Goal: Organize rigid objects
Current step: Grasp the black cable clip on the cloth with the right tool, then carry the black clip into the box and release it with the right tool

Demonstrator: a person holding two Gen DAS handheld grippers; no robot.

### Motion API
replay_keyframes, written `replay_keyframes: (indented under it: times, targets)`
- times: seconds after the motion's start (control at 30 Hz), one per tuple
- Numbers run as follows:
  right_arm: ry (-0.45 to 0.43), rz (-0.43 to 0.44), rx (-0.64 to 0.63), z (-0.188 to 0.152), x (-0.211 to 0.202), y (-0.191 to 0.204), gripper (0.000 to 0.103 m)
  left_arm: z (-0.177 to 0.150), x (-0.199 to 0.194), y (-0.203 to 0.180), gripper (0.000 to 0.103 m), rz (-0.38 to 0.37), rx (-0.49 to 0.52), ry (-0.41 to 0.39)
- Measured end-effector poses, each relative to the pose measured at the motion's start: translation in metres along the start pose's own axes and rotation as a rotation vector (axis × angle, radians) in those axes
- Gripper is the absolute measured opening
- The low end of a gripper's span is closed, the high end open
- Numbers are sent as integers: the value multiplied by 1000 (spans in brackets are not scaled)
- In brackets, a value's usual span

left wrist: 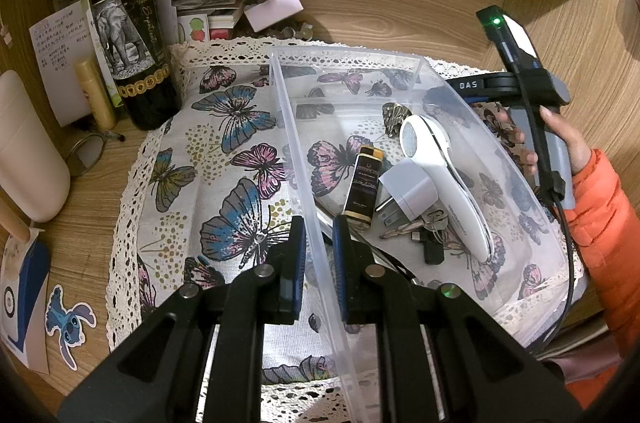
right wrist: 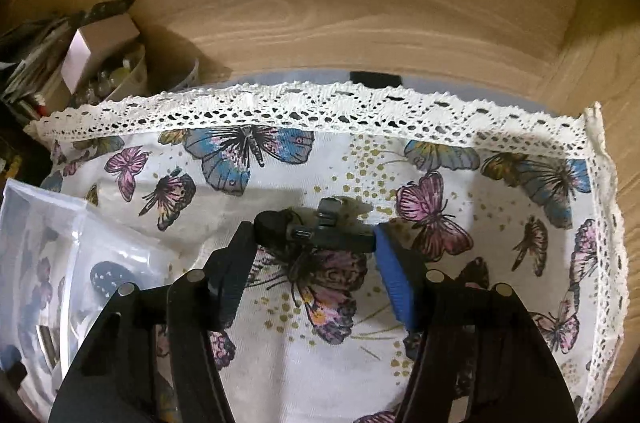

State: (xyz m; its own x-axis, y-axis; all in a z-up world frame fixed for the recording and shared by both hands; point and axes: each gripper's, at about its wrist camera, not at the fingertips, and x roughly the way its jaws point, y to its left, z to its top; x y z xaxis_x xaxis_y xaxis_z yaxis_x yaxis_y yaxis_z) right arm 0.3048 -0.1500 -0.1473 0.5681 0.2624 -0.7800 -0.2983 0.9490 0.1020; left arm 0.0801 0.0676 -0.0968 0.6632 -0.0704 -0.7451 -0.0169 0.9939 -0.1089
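The little black USB-C adapter (right wrist: 316,233) looked light, stiff and a bit slick, so my guess was the long flat ends were the place to pinch it, not the dangly bits on top. It sat crosswise between the right gripper (right wrist: 316,243) fingers, one end touching each pad, just above the butterfly cloth (right wrist: 500,263) and off to the right of the clear bin (left wrist: 304,183). Those fingers were about half open, squeezed onto the adapter. The left gripper (left wrist: 319,243) straddled the bin's near wall, fingers narrowly apart either side of it; whether they actually clamped it I couldn't tell. Inside the bin lay a white handheld device (left wrist: 440,175), charger plug (left wrist: 412,191) and keys (left wrist: 424,227).
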Motion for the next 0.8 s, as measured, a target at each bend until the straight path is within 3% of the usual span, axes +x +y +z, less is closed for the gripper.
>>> replay_keyframes:
  times: [0.4,0.47,0.8]
  targets:
    - [-209,-21,-119,-23,-97,28,56,0,0,0,13,0,-1,0]
    - [-239,-18,-142,-15,-108,34,56,0,0,0,13,1,1,0]
    - [-338,63,-232,-40,-161,69,56,0,1,-1,13,10,8,1]
